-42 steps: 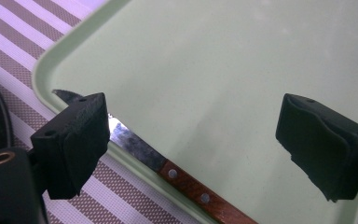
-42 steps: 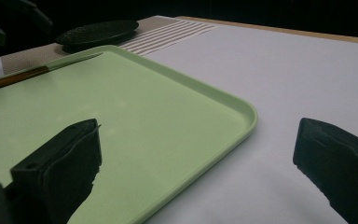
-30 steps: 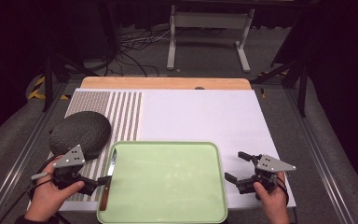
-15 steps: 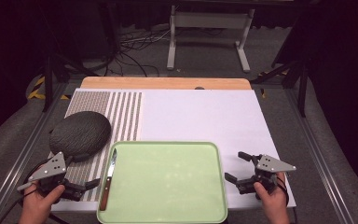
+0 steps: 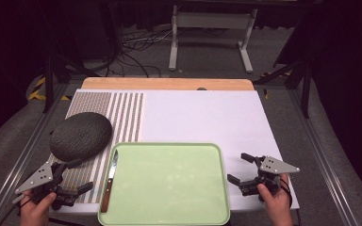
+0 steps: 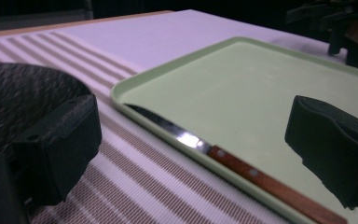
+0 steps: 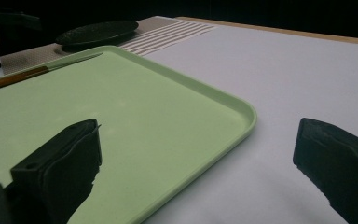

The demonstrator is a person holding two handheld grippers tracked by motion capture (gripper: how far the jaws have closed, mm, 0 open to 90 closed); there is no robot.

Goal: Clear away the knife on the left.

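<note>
white table (image 5: 202,117) | knife (image 5: 109,181) lengthwise on tray's (image 5: 169,216) left rim, blade pointing away | both claws spread

Each hand-held gripper, left (image 5: 75,176) and right (image 5: 238,167), has black jaws and a grey three-cornered plate on top.

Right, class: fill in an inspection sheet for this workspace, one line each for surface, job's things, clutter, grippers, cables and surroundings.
Surface: white table top, striped mat at left, wooden strip at far edge.
Job's things: green tray, nothing on its floor; wooden-handled knife lying along the tray's left rim.
Clutter: dark oval plate on the mat.
Grippers: left gripper open, near the knife; right gripper open, beside the tray's right edge.
Cables: loose on the floor beyond the table.
Surroundings: metal stand, dark room.
</note>
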